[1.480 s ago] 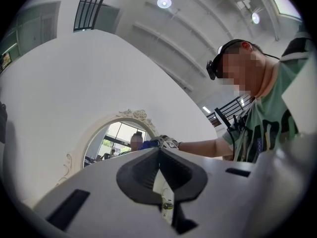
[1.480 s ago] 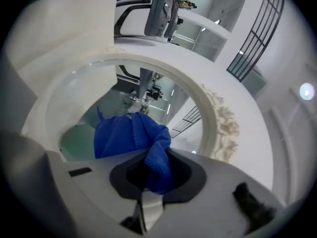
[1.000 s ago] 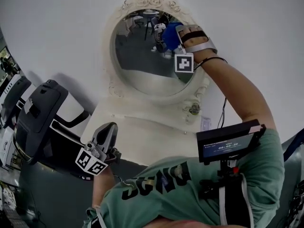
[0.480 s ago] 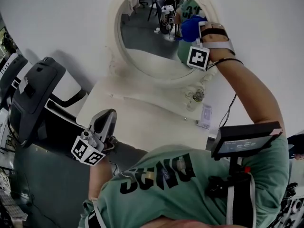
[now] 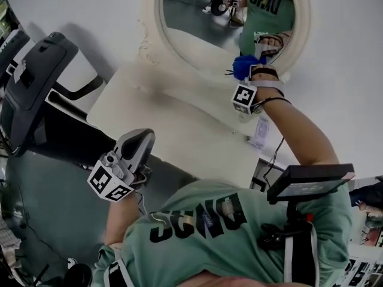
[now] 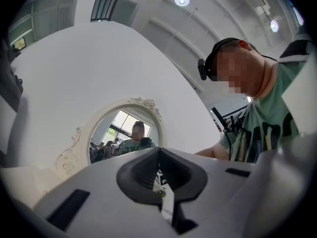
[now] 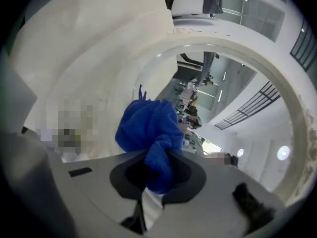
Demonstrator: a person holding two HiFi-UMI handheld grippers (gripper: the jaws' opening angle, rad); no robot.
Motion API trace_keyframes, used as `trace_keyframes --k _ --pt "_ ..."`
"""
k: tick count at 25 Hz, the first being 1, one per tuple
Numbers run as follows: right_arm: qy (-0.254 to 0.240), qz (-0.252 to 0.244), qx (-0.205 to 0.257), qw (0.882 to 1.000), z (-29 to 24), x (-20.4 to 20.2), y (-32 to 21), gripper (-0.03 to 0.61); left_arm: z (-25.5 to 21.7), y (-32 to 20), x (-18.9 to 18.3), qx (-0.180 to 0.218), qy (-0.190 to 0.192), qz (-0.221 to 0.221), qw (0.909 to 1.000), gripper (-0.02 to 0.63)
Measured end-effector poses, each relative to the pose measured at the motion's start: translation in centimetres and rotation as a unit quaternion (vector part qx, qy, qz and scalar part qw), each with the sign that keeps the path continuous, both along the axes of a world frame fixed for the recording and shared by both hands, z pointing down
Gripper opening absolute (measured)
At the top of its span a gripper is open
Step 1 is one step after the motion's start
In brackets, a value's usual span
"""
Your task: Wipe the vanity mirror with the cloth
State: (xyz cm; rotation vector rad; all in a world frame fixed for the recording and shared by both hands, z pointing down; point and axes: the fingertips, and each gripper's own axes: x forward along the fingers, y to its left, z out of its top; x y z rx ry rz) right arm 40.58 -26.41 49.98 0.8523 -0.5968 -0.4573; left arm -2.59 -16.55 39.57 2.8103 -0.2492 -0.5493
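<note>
While the right gripper [image 7: 157, 171], jaws clamped on a bunched blue cloth [image 7: 147, 128], holds it at the vanity mirror's [image 5: 197, 20] lower rim, wiping seems under way; next, probably a sweep back across the glass; the left gripper [image 6: 159, 168], jaws together and empty, hangs well below the mirror.

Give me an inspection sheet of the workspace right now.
Surface: white table, no spills seen.
Job's things: oval mirror, ornate white frame; blue cloth bunched at its lower right rim.
Clutter: small pale tag at the table's right end.
Grippers: right gripper jaws shut on cloth; left gripper jaws together, empty, held low before the table.
Cables: thin black cable beside the right forearm.
Surroundings: white wall; black machine left of the table.
</note>
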Motion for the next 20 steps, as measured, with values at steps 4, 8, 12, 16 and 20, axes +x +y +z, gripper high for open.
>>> trace_keyframes --k 4,8,12,16,20 --pt "-0.072 -0.015 -0.024 0.997 9.3 -3.7 -3.8 0.044 3.3 0.7 -1.4 -0.045 -0.026 -0.023 0.9984 0.011" --pt "-0.115 -0.020 -0.026 0.993 14.1 -7.6 -8.8 0.044 5.5 1.5 -2.5 -0.075 -0.050 -0.054 0.9945 0.011" --pt "-0.140 -0.028 -0.026 0.989 14.7 -8.7 -10.0 0.044 5.7 3.0 -2.6 -0.073 -0.064 -0.075 0.9925 0.011" --pt "-0.240 -0.078 -0.016 0.968 13.5 -10.6 -7.3 0.046 3.4 5.2 -0.4 -0.054 -0.067 -0.081 0.9930 0.011" --pt "-0.389 -0.148 0.052 0.908 6.2 -14.0 -2.0 0.046 0.1 6.7 4.3 -0.011 -0.064 -0.070 0.9955 0.011"
